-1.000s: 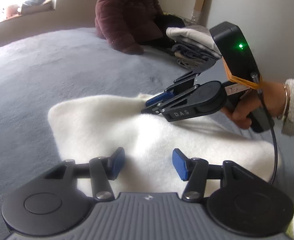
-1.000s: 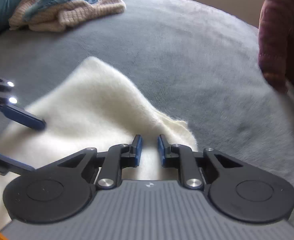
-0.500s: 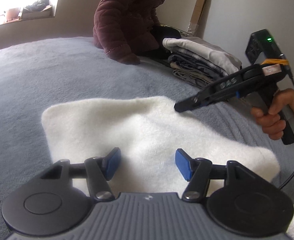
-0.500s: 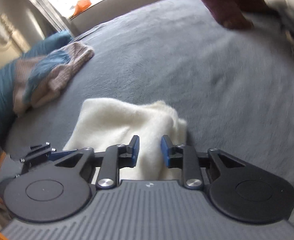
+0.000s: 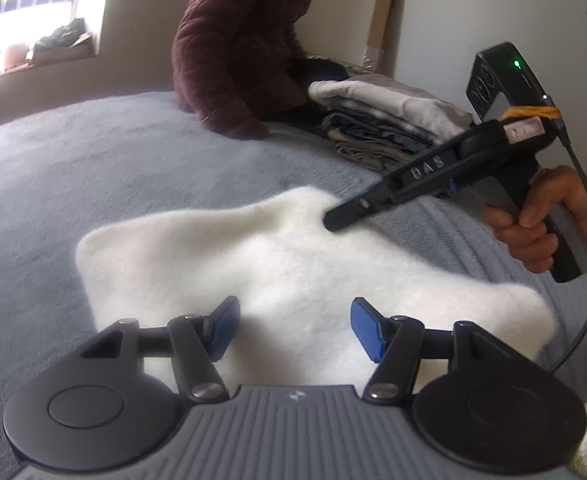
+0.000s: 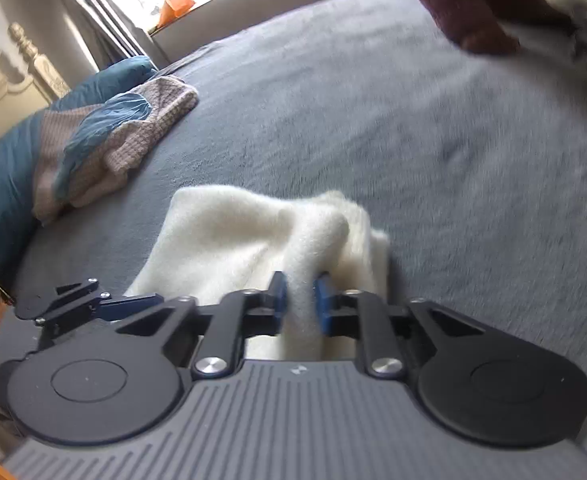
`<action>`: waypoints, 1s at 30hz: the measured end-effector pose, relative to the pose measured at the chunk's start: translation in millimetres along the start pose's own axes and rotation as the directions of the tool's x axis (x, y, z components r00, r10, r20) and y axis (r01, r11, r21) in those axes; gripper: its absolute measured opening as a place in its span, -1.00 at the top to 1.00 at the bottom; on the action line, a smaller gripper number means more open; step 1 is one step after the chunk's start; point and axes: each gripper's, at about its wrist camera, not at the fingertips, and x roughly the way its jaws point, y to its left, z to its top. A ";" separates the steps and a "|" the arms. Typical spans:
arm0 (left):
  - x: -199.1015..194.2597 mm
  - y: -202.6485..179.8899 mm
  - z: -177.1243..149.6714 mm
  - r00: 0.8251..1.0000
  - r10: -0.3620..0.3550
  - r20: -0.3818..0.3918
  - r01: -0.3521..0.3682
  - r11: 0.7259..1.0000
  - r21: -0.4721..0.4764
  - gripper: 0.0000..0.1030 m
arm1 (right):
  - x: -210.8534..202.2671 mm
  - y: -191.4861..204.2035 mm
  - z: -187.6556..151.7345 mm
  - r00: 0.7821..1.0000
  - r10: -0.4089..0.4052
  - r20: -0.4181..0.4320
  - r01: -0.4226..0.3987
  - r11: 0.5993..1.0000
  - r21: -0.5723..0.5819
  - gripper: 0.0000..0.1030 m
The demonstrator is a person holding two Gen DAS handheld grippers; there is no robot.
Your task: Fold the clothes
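a white fleecy garment (image 5: 277, 264) lies spread on a grey plush blanket (image 5: 93, 184) that covers the bed. in the left wrist view it fills the middle of the picture, its near part running under the left gripper (image 5: 293, 326), whose blue pads stand well apart above the fleece with nothing pinched between them.

the right gripper (image 6: 299, 300) has just been closing its jaws, and a raised fold of the white garment (image 6: 253, 236) stands between its blue pads, which press in on it from both sides. in that view the cloth bunches up into a ridge right ahead of the fingertips, with the rest of it lying back toward the lower left. from the left wrist view the same gripper (image 5: 333, 220) comes in from the right, its dark tip at the far edge of the fleece, and a hand (image 5: 533, 224) wraps around its handle, with a green light glowing on the housing above.

beyond the garment, a stack of folded clothes (image 5: 381, 120) sits on the blanket near the wall, and just beside it a person in a dark red padded jacket (image 5: 233, 48) sits on the bed. in the right wrist view a beige knit piece with blue cloth on it (image 6: 113, 140) lies well apart from the white garment, toward the upper left.
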 end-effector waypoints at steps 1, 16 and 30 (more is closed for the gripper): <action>-0.3 -2.9 -0.5 1.000 -0.010 0.001 0.010 1.000 0.014 -0.20 | -5.6 5.3 1.0 0.999 0.006 0.033 -0.005 1.000 -0.030 0.80; 17.0 -24.0 -6.2 1.000 0.019 -0.022 -0.017 0.997 0.072 -0.22 | -51.7 20.8 6.2 0.997 -0.040 0.061 0.056 0.955 -0.290 0.66; 15.8 -33.9 -8.9 0.999 0.034 -0.024 -0.031 0.994 0.103 -0.24 | -57.9 76.1 -73.5 0.943 -0.193 -0.269 -0.085 0.644 -0.760 0.65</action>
